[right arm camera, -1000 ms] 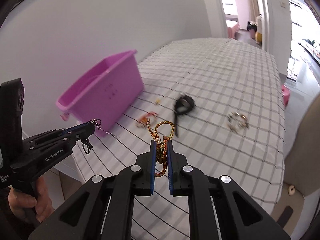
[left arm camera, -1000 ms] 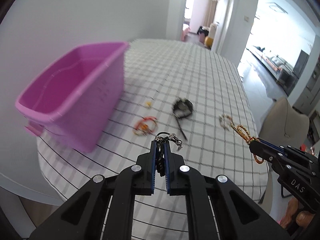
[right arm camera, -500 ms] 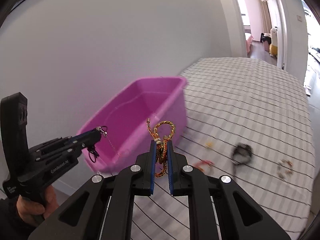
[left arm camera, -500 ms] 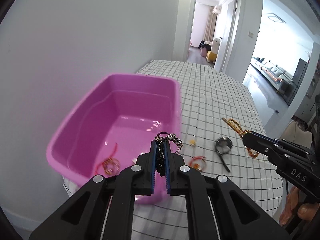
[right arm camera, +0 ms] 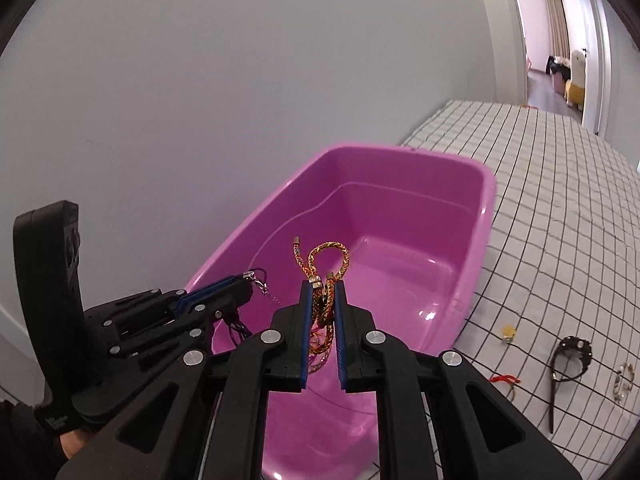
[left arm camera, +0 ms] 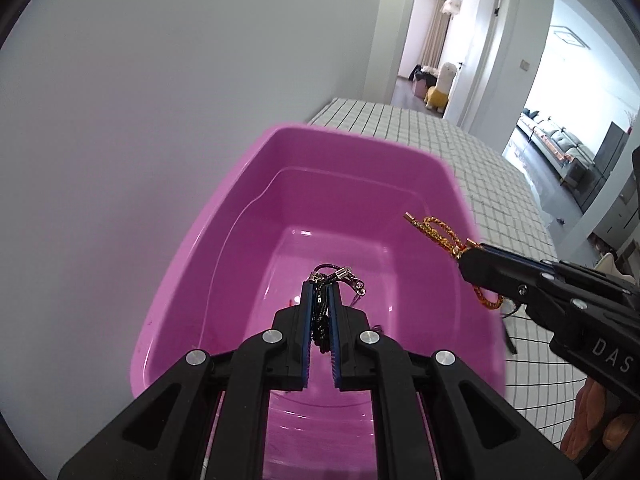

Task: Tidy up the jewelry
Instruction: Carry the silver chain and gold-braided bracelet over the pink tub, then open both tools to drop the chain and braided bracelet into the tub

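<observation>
A pink plastic bin [left arm camera: 248, 184] stands at the left of the checked table; it also shows in the right wrist view [right arm camera: 484, 200]. My left gripper [left arm camera: 321, 286] is shut on a black cord bracelet with a silver chain [left arm camera: 340, 276] and holds it over the bin's inside. My right gripper [right arm camera: 323, 286] is shut on an orange braided rope bracelet [right arm camera: 326, 252], also over the bin. The right gripper shows in the left wrist view [left arm camera: 466, 254], and the left gripper in the right wrist view [right arm camera: 246, 284].
On the checked tablecloth [right arm camera: 560, 208] to the right of the bin lie a black watch [right arm camera: 570, 356], a red string bracelet [right arm camera: 506, 380], a small yellow piece [right arm camera: 508, 332] and a beaded bracelet [right arm camera: 624, 376]. A wall stands close behind the bin.
Both grippers have moved left from above the table to over the pink bin, each still holding its bracelet.
</observation>
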Demonstrator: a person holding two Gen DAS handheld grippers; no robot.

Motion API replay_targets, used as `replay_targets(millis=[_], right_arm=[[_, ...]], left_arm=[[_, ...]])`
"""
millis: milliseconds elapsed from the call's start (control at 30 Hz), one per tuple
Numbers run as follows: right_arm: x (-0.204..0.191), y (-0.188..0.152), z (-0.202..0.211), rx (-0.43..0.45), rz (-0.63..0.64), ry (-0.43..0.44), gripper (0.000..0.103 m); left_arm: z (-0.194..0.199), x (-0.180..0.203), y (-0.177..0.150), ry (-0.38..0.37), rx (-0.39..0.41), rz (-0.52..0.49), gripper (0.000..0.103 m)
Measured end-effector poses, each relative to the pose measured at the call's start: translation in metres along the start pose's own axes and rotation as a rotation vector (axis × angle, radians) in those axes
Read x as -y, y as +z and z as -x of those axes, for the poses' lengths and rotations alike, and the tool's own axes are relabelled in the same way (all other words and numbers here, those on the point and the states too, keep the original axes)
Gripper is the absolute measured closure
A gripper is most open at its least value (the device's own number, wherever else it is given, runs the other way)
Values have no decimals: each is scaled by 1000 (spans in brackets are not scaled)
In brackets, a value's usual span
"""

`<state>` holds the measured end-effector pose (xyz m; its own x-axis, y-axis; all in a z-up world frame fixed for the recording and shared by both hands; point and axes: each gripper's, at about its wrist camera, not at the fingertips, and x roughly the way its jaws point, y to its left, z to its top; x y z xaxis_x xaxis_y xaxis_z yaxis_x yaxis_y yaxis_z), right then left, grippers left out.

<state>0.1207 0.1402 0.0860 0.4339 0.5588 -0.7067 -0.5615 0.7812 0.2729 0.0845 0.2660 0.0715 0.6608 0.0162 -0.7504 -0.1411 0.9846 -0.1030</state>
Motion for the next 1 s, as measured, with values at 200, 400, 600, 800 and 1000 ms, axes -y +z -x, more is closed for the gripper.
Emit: replay_targets(millis=[200,400,600,800,1000], right_arm=[[-1,8,-29,-60,-21,-57,93],[-3,12,-49,-107,-14,-95,92],[1,13,-62,-132,-6,-127,92],[6,16,-71,-149,5,-154,66],[12,19,-63,-137,-17,-155,49]], left_arm=[[-28,-13,2,3,-60,12,95],[-37,-23,4,8,-86,24,95],[-46,-29,6,13,-114,35,94],[-42,-31,1,33,-134,50,70],[-20,-33,-1,64,-74,54,20]])
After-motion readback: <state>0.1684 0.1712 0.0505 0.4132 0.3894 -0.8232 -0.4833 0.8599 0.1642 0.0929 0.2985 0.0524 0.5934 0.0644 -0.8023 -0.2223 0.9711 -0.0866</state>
